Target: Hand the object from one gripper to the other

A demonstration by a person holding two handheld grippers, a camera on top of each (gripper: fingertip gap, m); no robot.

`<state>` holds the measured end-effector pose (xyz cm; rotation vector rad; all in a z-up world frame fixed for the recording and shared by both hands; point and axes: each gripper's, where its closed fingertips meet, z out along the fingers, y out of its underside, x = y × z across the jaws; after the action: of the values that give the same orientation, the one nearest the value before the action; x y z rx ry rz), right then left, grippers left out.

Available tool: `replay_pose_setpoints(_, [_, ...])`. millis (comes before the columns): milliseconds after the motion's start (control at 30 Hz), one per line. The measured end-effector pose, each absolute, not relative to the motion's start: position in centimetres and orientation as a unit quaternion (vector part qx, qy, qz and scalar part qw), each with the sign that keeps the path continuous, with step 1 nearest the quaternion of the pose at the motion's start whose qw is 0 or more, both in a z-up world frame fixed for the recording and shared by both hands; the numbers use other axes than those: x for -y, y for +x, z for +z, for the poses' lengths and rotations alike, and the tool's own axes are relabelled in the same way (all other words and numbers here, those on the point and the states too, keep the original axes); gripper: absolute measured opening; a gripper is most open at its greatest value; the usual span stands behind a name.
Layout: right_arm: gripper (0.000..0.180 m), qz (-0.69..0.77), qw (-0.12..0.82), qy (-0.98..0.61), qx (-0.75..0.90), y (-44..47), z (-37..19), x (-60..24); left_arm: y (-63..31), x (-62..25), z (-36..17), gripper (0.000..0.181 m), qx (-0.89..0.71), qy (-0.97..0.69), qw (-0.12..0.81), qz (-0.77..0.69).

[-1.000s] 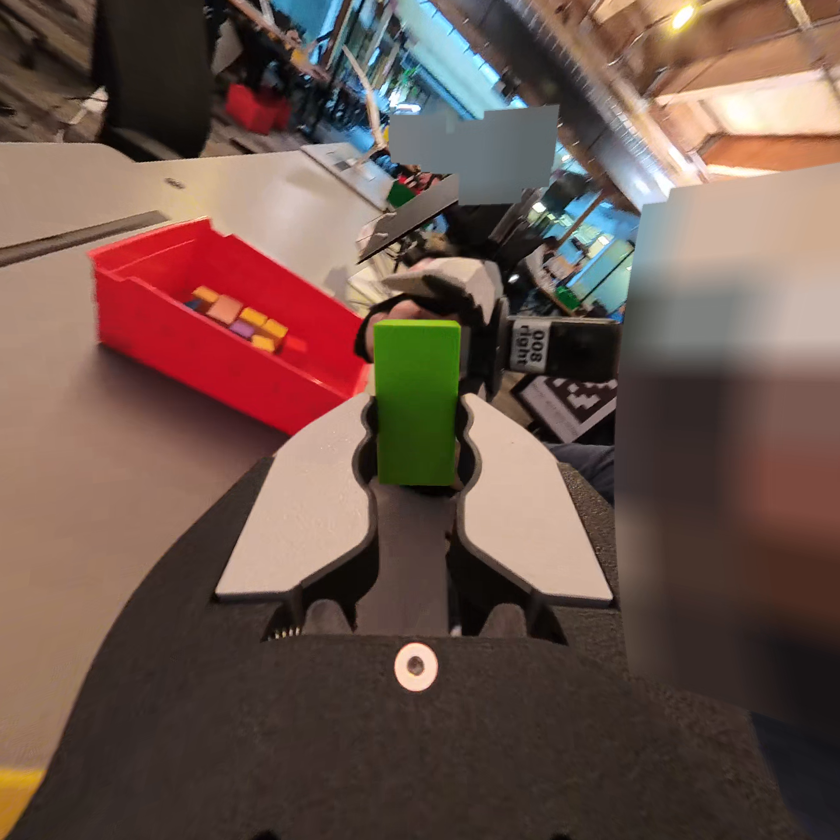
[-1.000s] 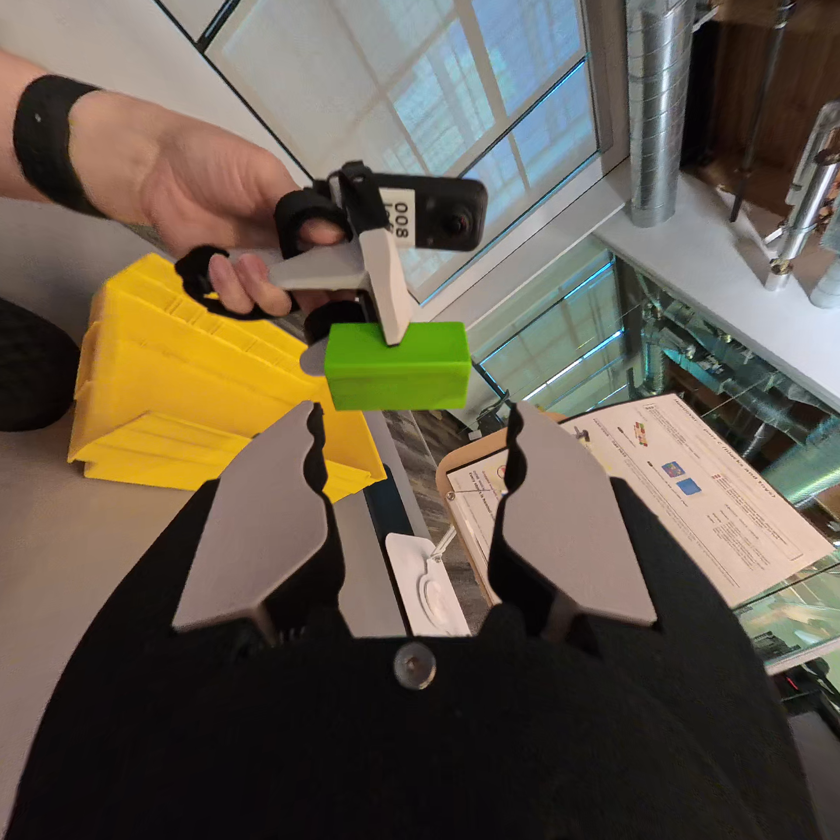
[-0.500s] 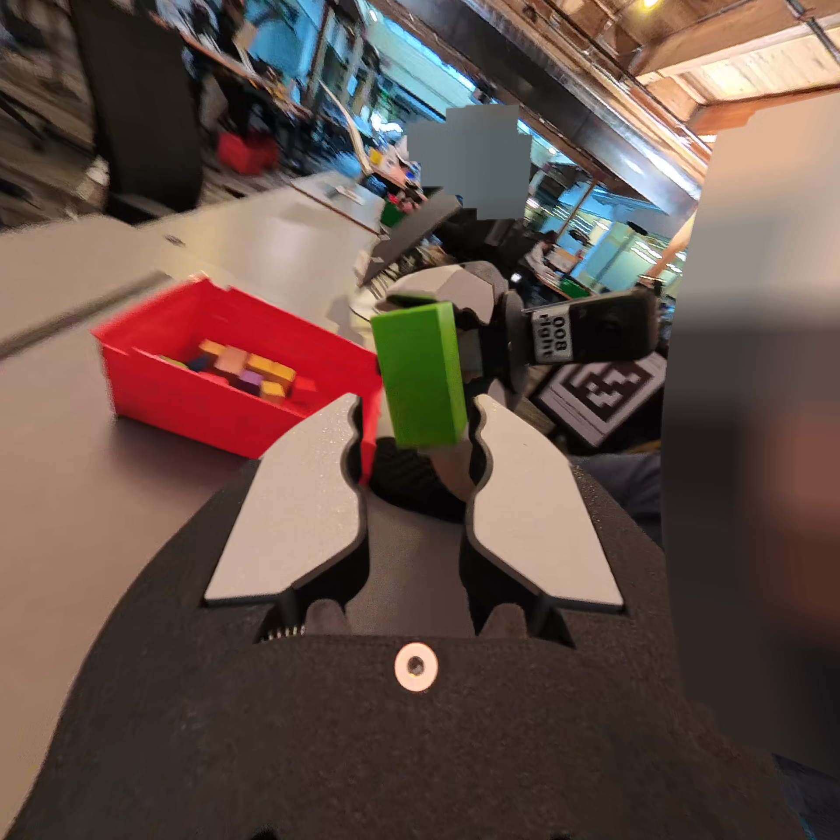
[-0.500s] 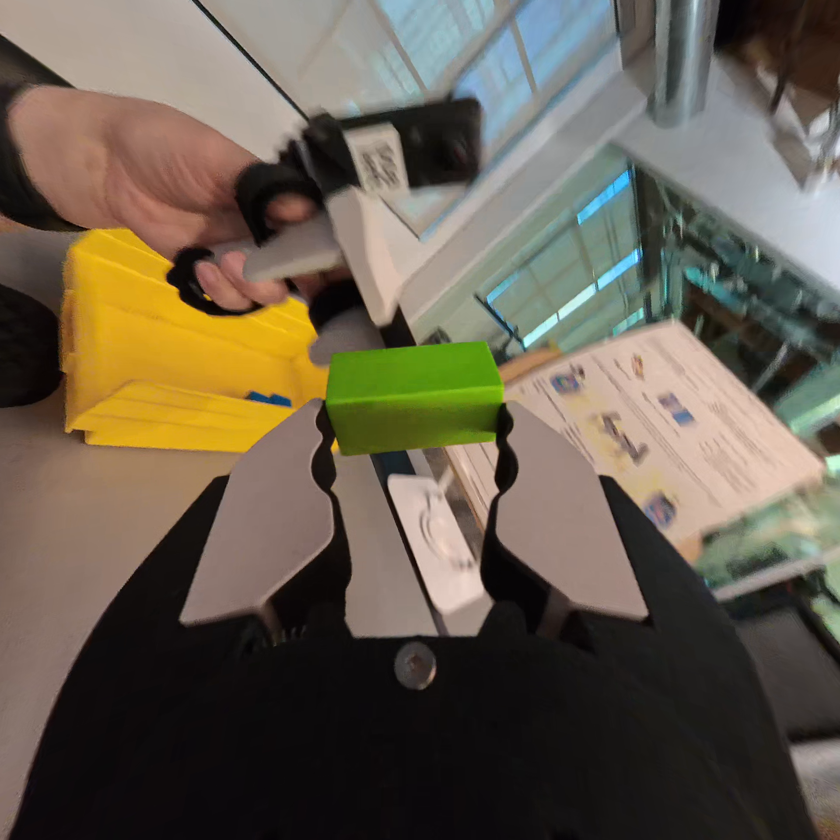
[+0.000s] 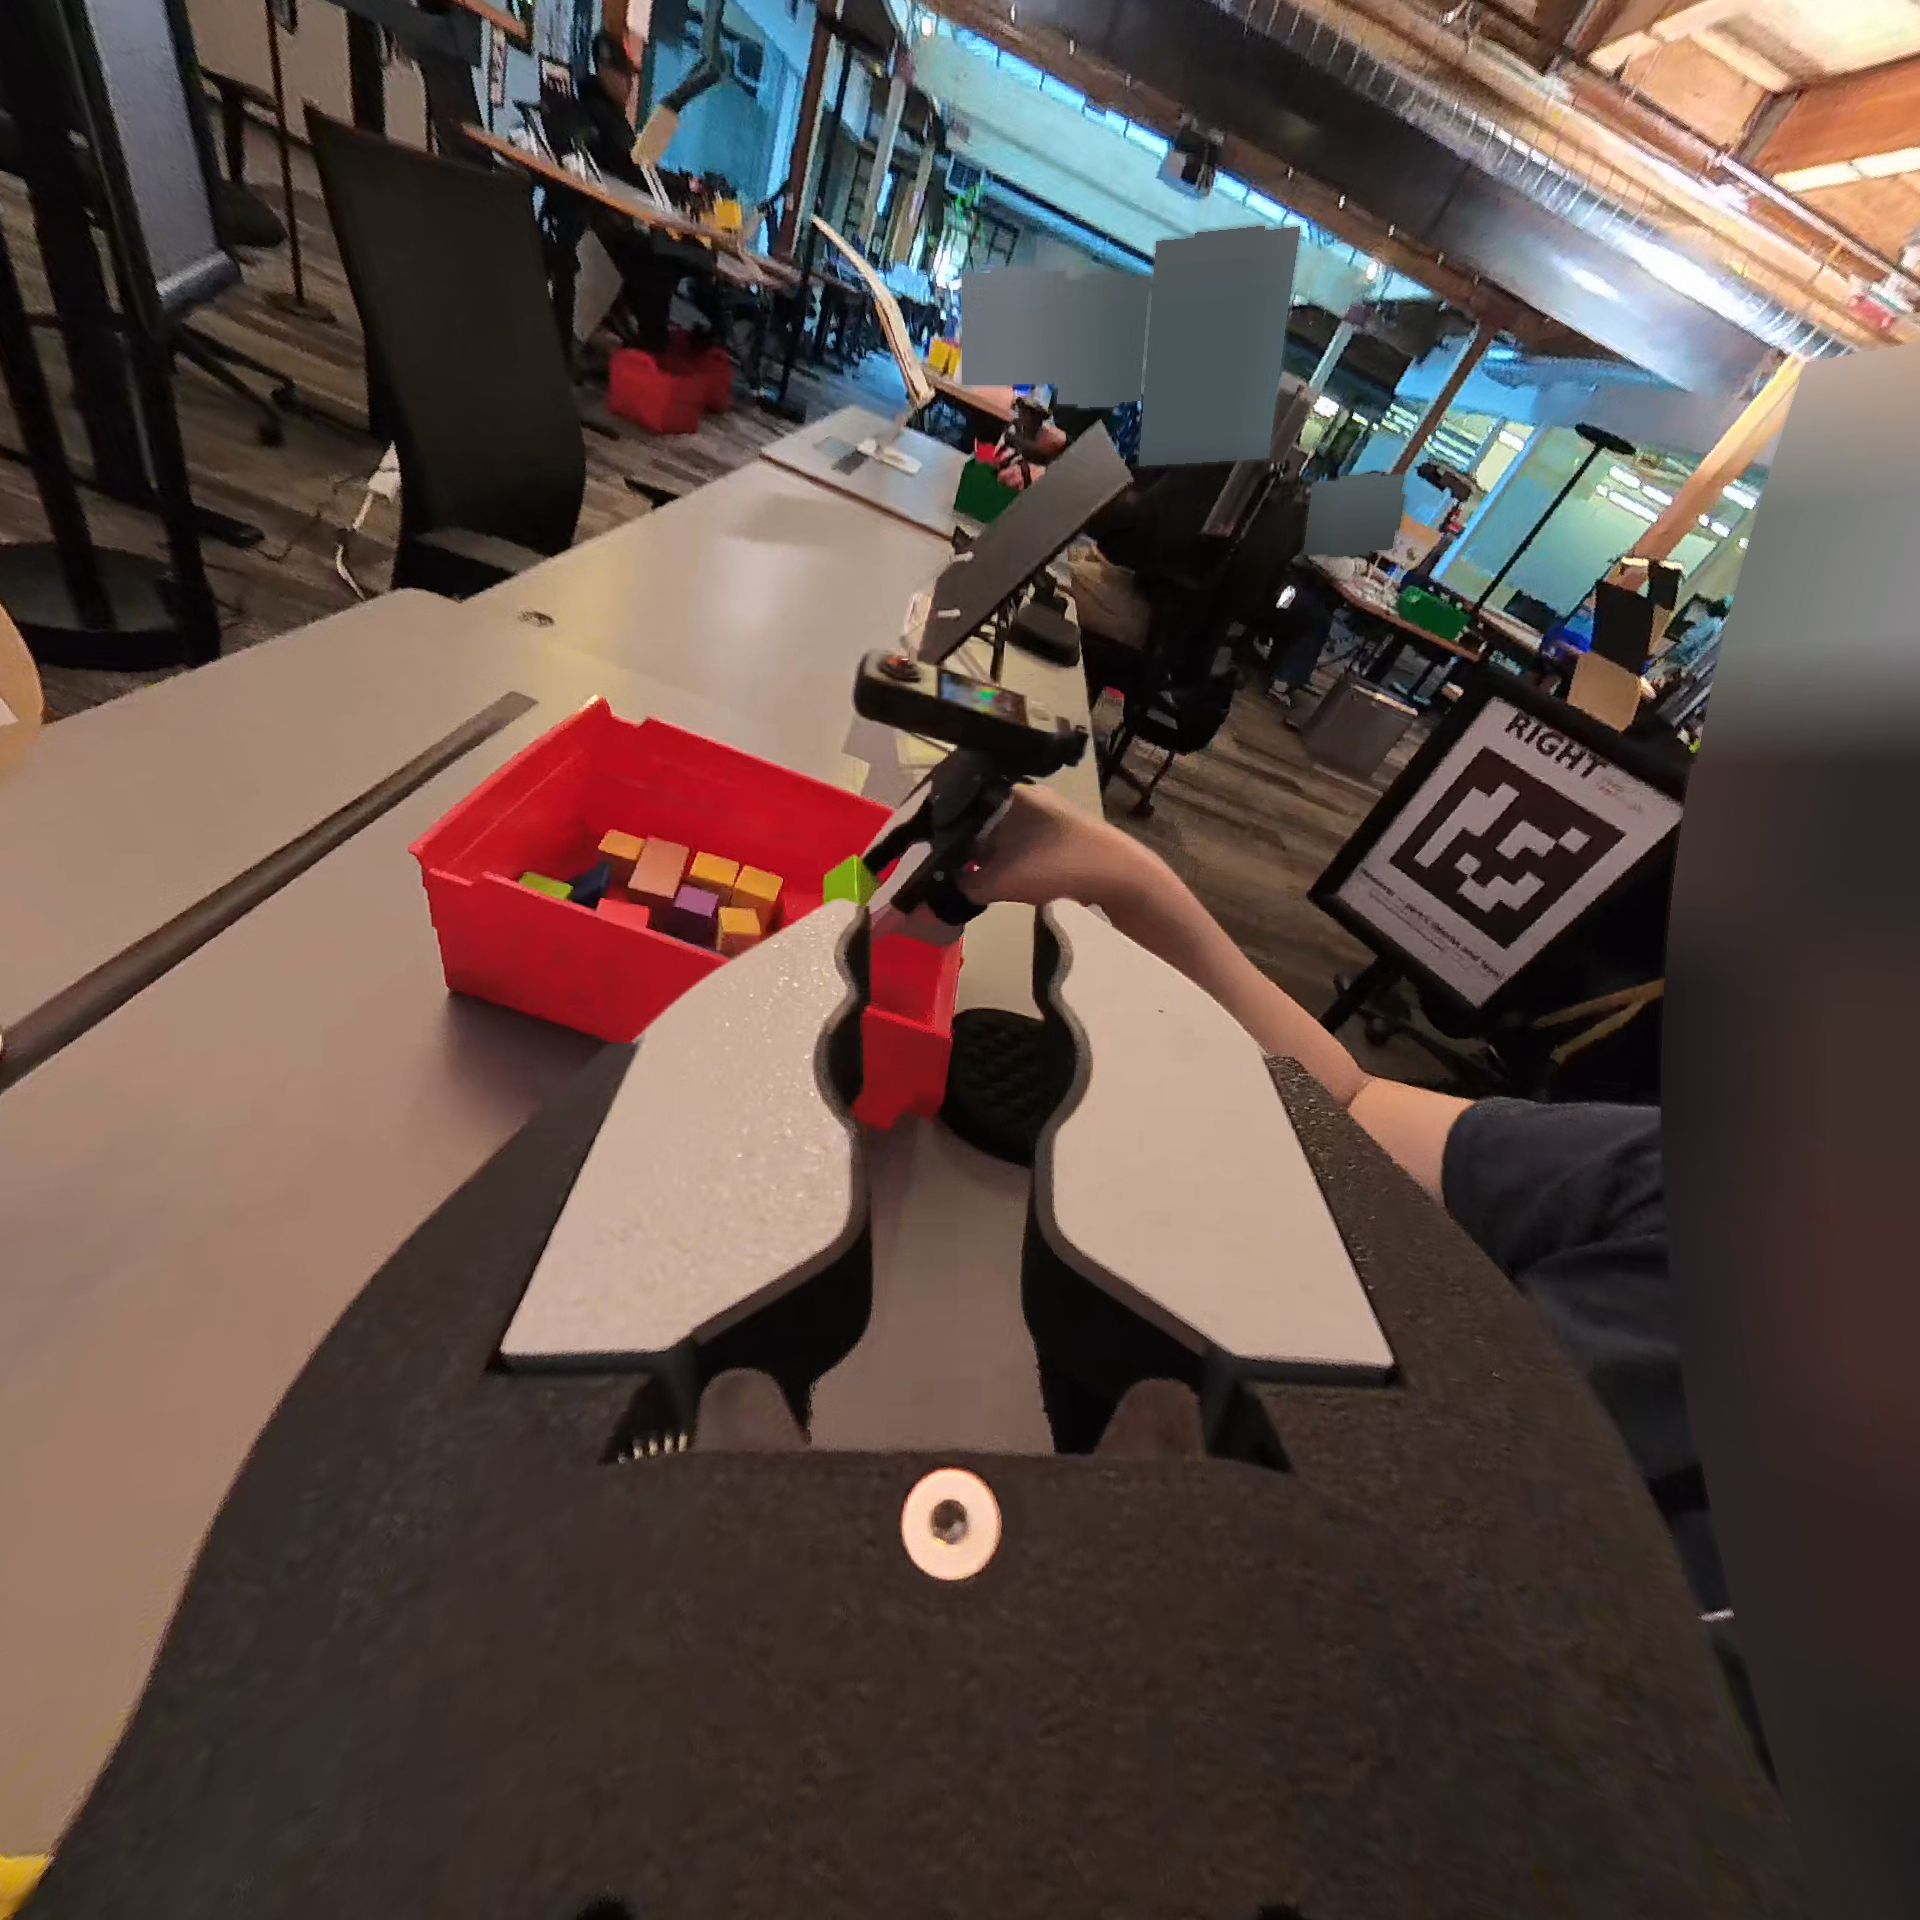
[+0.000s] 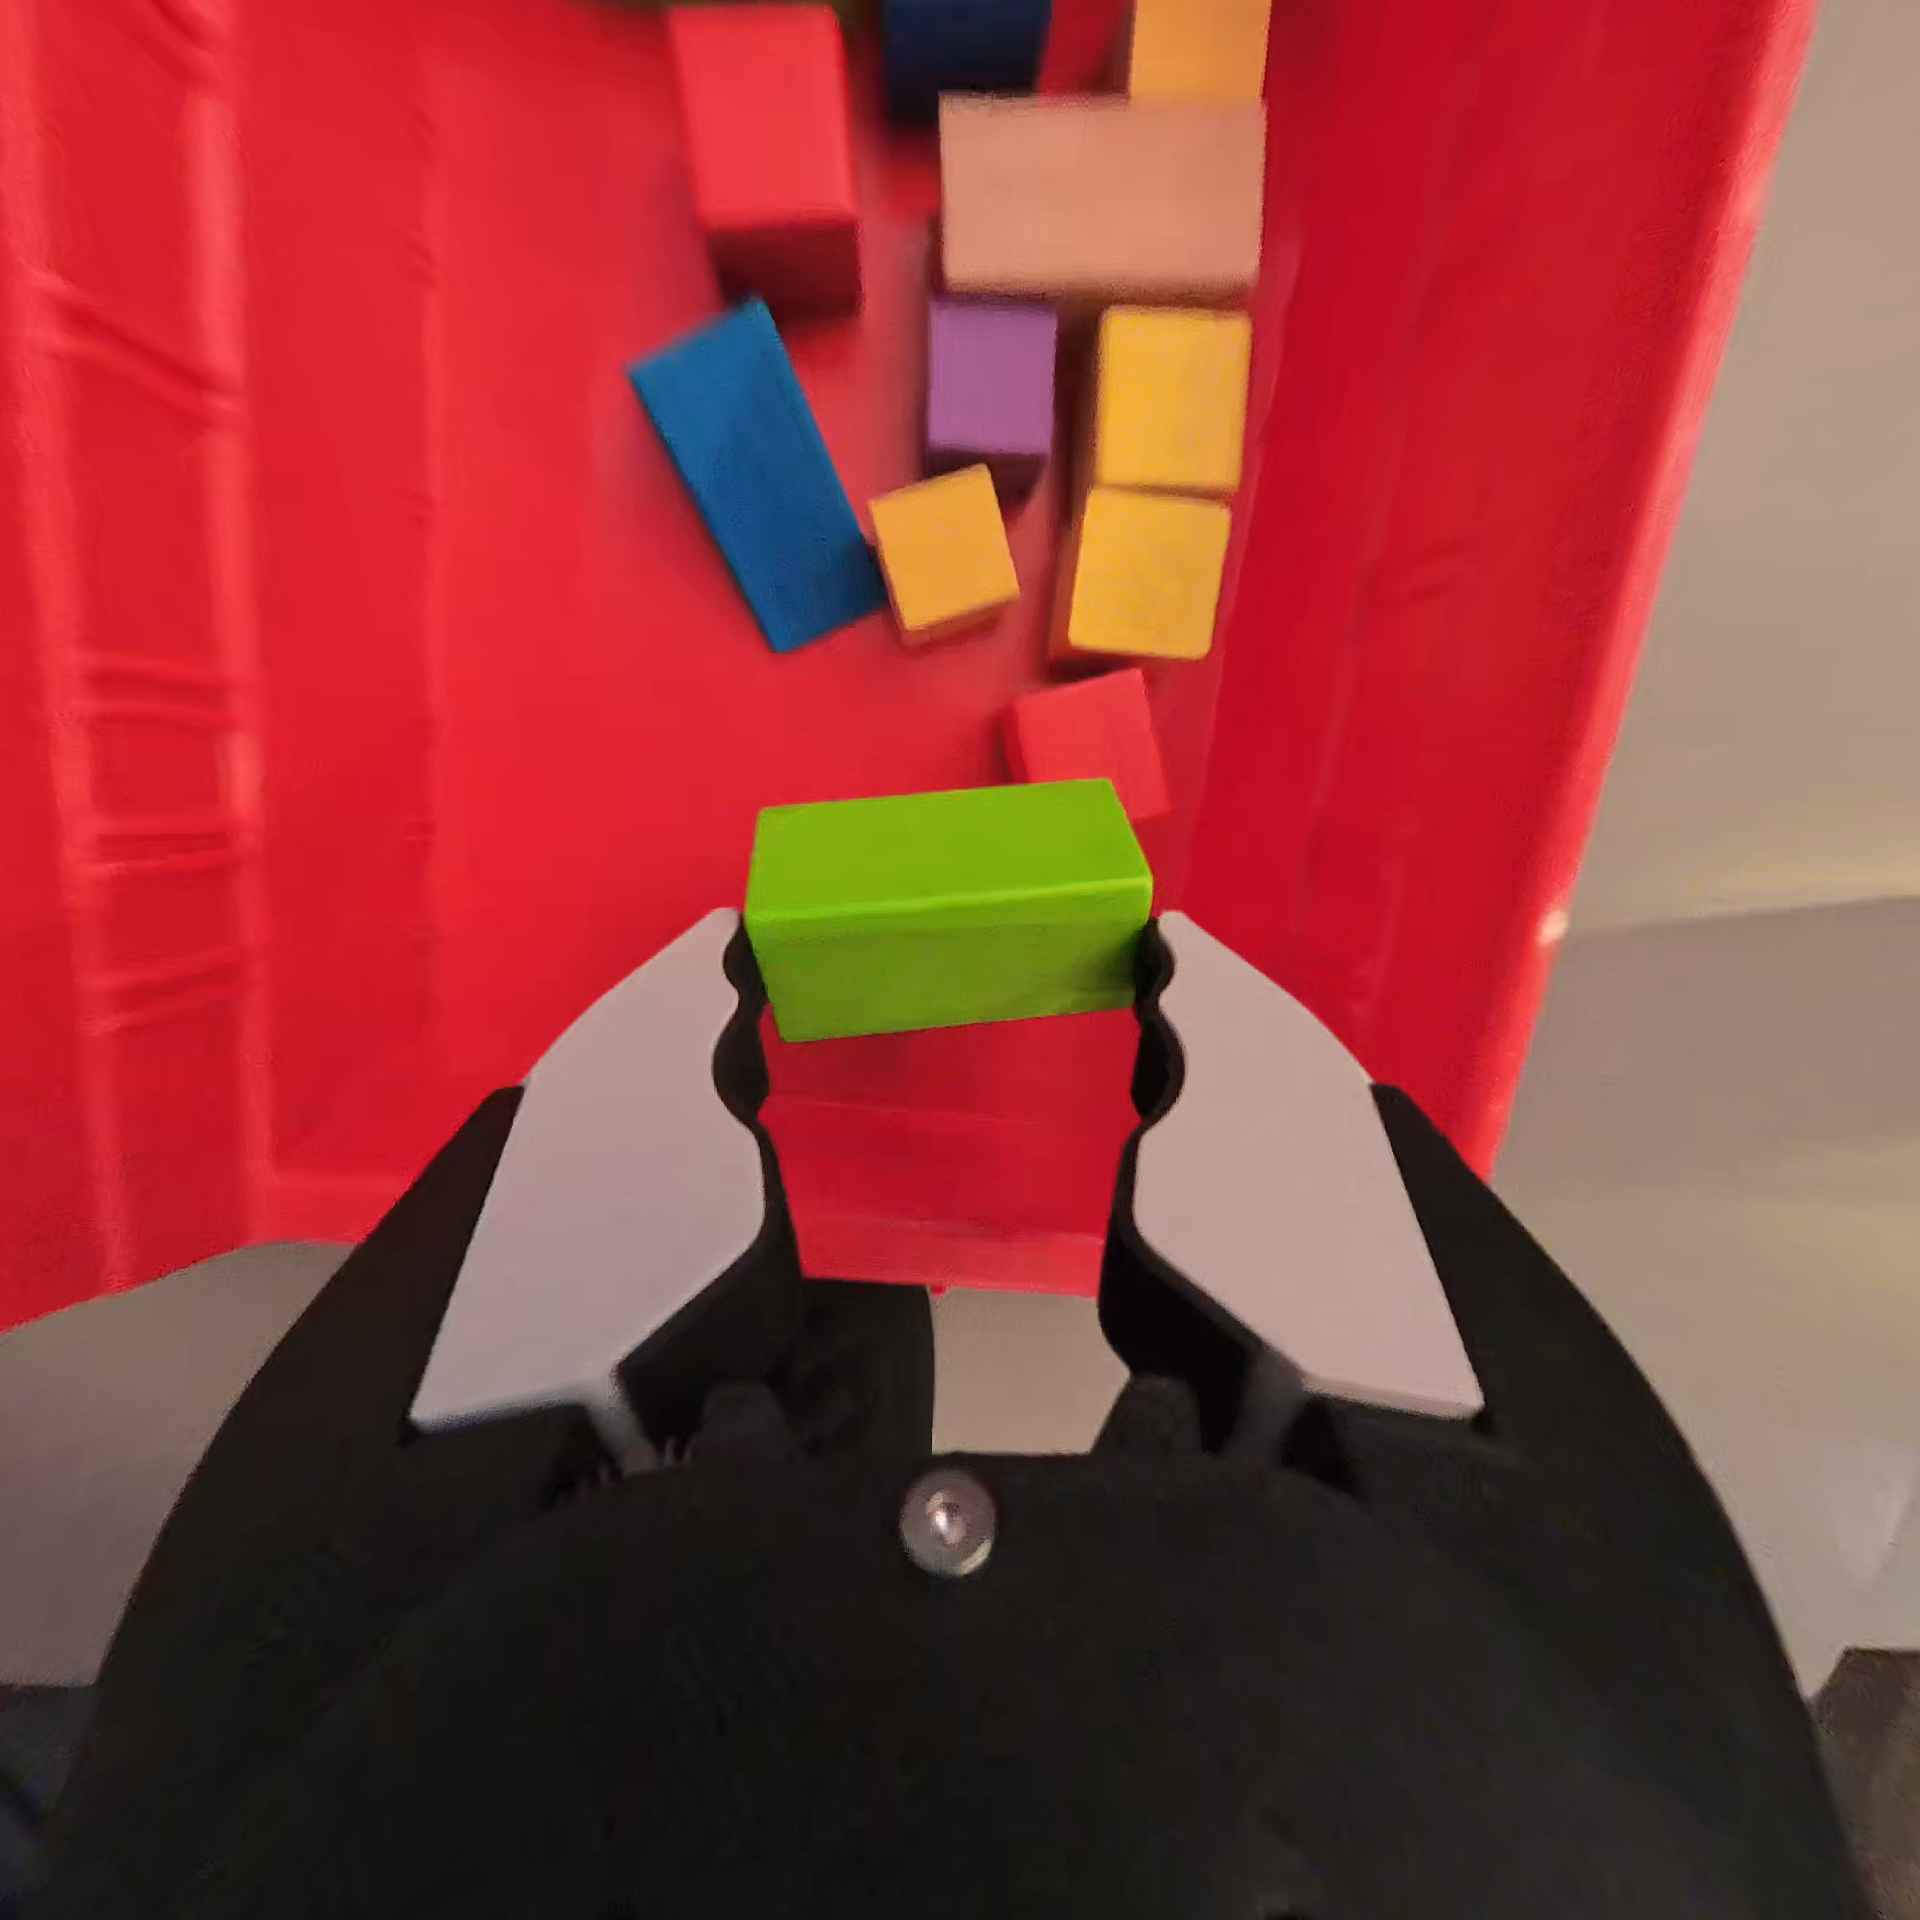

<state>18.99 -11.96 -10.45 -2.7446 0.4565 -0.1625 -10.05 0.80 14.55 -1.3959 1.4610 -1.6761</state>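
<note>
While above the red bin [image 6: 312,623], green block [image 6: 945,904] pinched crosswise at right gripper [image 6: 943,961] jaws' tips, left gripper [image 5: 951,961] jaws apart (empty).

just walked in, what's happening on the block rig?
A person is working two handheld grippers. The right gripper has its jaws shut on the green block, held over the red bin above the loose coloured blocks inside. The left gripper is open and empty, hanging back over the grey table near the bin's corner. So the handover looks done, and the block seems about to go into the bin.
</note>
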Motion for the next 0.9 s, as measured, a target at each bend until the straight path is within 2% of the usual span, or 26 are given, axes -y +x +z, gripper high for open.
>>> replay_pose_setpoints(133, [0.070, -0.075, 0.113, -0.974, -0.182, 19.2, -13.4, 12.9, -10.4, -0.4, 14.2, 0.029, -0.544, -0.511, 0.239, -0.621])
replay_pose_setpoints(367, [0.070, -0.100, 0.039, -0.973, -0.202, 19.5, -14.2, 13.9, -11.3, -1.5, 13.7, 0.029, -0.550, -0.533, 0.262, -0.587])
replay_pose_setpoints(900, [0.070, -0.093, 0.052, -0.969, -0.222, 20.9, -15.2, 12.3, -12.0, -3.4, 13.0, 0.029, -0.545, -0.554, 0.269, -0.568])
